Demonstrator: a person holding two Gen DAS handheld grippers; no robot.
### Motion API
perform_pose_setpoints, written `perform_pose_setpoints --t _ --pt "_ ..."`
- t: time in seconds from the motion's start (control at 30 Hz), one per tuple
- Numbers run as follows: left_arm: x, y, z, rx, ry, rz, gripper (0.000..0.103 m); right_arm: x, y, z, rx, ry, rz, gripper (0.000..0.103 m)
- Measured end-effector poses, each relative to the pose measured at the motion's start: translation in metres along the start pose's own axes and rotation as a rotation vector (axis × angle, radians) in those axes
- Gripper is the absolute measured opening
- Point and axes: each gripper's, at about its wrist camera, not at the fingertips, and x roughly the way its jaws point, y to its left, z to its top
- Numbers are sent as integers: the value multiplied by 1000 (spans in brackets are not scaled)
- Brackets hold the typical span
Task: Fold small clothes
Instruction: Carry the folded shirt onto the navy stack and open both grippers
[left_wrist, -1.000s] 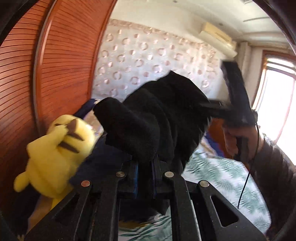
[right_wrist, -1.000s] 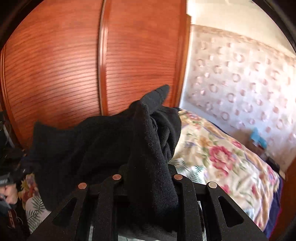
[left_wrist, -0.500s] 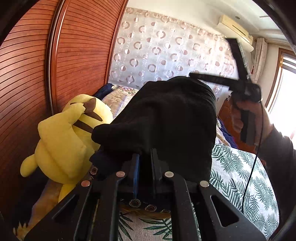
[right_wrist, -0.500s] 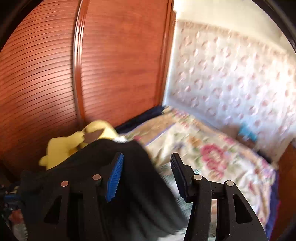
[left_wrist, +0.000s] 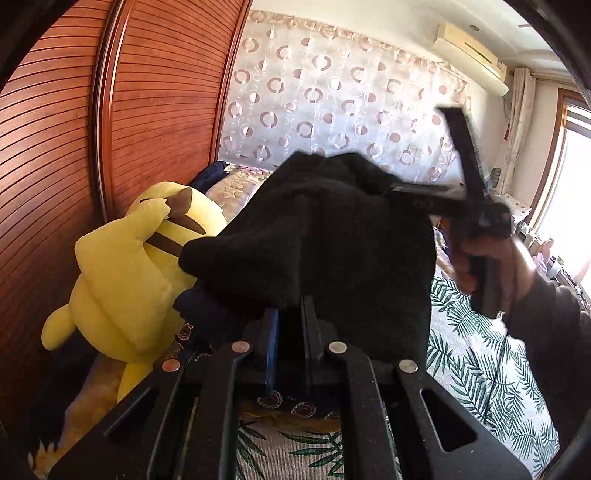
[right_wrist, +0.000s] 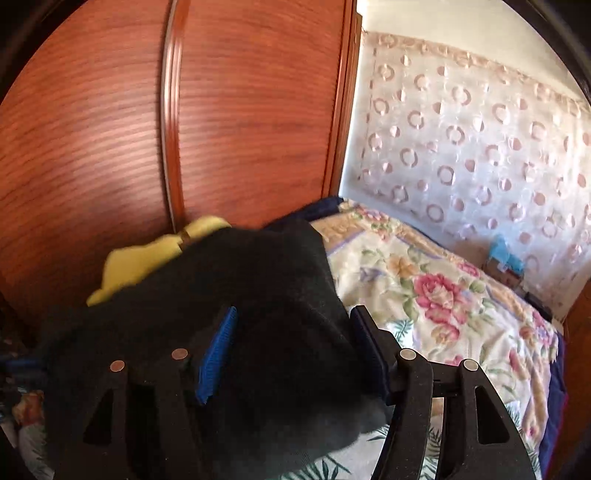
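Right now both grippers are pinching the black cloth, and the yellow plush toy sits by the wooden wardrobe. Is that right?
Not quite. Only the left gripper is pinching the black cloth. The right gripper has just been opening: in the right wrist view its jaws stand apart, with the cloth lying loose between them. The yellow plush toy does sit by the wooden wardrobe.

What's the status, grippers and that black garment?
Left gripper shut on black garment. Right gripper open, jaws just opened, garment between them. Yellow plush toy beside it.
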Motion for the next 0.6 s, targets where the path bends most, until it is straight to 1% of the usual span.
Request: perform_pose_setpoints --t 0.1,0.2,0.27,0.4,0.53,0.6 --pt "-7 -5 2 20 -11 20 12 12 -13 -1 73 9 37 65" --pt "-20 -11 5 47 -33 42 12 -4 -23 1 116 -1 46 66" --pt "-28 -15 6 60 -49 54 12 -14 -21 3 110 -8 22 66" --pt "-44 -24 8 79 -67 56 12 -43 -10 -5 97 -26 -23 66" --pt "-55 -38 6 109 -66 33 12 -95 5 -30 118 -59 -44 66" --pt "-62 -45 5 126 -70 18 18 -117 9 -42 142 -70 -49 66"
